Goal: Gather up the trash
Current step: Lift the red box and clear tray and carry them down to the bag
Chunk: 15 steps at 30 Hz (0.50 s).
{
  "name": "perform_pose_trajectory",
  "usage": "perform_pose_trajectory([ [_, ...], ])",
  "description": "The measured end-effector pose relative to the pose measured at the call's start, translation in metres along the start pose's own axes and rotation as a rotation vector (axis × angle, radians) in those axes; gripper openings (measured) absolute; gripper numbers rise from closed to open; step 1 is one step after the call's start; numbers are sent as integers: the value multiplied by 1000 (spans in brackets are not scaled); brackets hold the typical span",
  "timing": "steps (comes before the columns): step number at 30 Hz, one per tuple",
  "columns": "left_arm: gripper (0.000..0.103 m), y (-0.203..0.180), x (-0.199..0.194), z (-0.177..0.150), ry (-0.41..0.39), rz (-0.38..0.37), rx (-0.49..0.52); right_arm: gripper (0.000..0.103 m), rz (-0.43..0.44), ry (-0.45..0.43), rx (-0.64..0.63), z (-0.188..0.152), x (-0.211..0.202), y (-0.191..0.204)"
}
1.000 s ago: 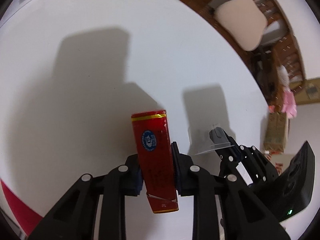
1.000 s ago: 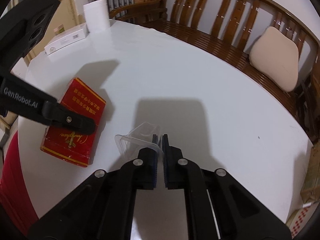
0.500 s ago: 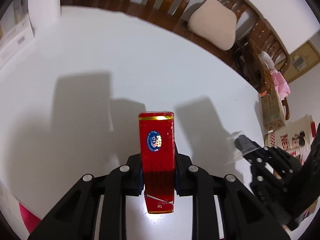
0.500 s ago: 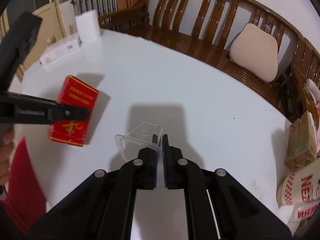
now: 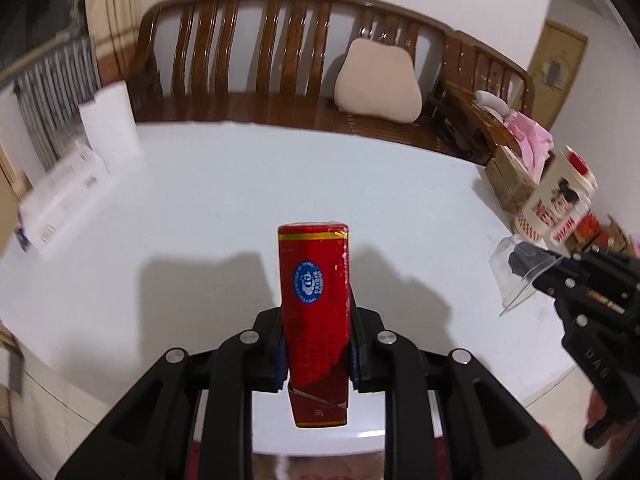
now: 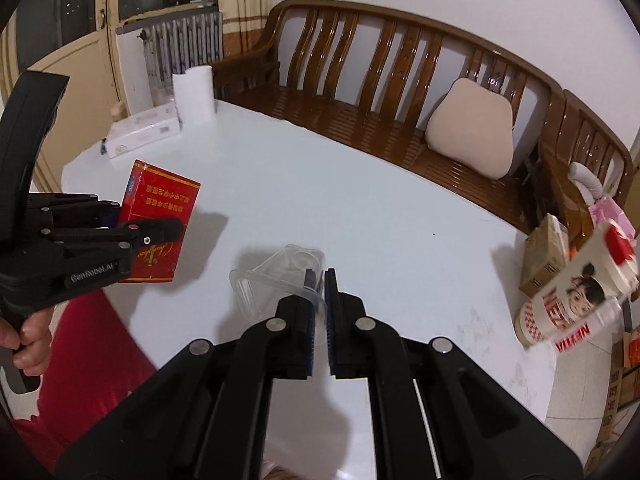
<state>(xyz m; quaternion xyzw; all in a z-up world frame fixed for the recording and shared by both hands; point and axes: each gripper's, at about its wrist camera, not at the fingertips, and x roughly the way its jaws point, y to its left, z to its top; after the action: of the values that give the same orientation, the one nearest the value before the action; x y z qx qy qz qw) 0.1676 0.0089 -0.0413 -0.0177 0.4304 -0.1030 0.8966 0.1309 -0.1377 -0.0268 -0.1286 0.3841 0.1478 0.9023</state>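
1. The left gripper [image 5: 316,354], black with blue pads, is clamped on a flat red cardboard box with a gold band and a round blue seal [image 5: 315,304]; the pads press its two broad faces and the box stands on end between them, held clear above the white round table [image 5: 224,200].
2. In the right wrist view the same red box [image 6: 158,224] sits at 9 o'clock, its gold-lettered face turned toward the camera, with the left gripper [image 6: 160,226] closed around it and a person's fingers [image 6: 28,338] wrapped on the handle at 8 o'clock.
3. The right gripper [image 6: 319,316] is closed on the rim of a clear, thin plastic tray [image 6: 276,280]; the tray hangs out to 11 o'clock of the jaws, lifted off the table.
4. In the left wrist view that clear tray [image 5: 516,280] shows at 3 o'clock, pinched in the right gripper [image 5: 532,262].
5. A white paper roll [image 6: 193,94] and a flat white carton [image 6: 140,134] stand at the table's far edge, at 10 o'clock in the right wrist view.
6. A printed paper noodle cup [image 6: 576,298] appears at 3 o'clock, blurred, beside a brown cardboard box [image 6: 546,258].
7. A dark wooden slatted bench [image 6: 384,60] with a beige cushion [image 6: 470,128] runs behind the table at 12 to 2 o'clock.
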Motion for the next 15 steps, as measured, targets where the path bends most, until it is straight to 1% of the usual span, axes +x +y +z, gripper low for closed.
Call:
perform_pose_trajectory([
  [4, 22, -7, -27, -15, -51, 21, 68, 6, -10, -20, 11, -9, -24, 16],
  [7, 22, -13, -44, -27, -77, 18, 108, 6, -15, -28, 21, -16, -40, 30],
  [10, 22, -14, -64, -43, -103, 20, 131, 6, -16, -40, 32, -24, -55, 42],
  [15, 22, -19, -77, -66, -111, 4, 146, 6, -23, -49, 31, -40, -71, 61],
])
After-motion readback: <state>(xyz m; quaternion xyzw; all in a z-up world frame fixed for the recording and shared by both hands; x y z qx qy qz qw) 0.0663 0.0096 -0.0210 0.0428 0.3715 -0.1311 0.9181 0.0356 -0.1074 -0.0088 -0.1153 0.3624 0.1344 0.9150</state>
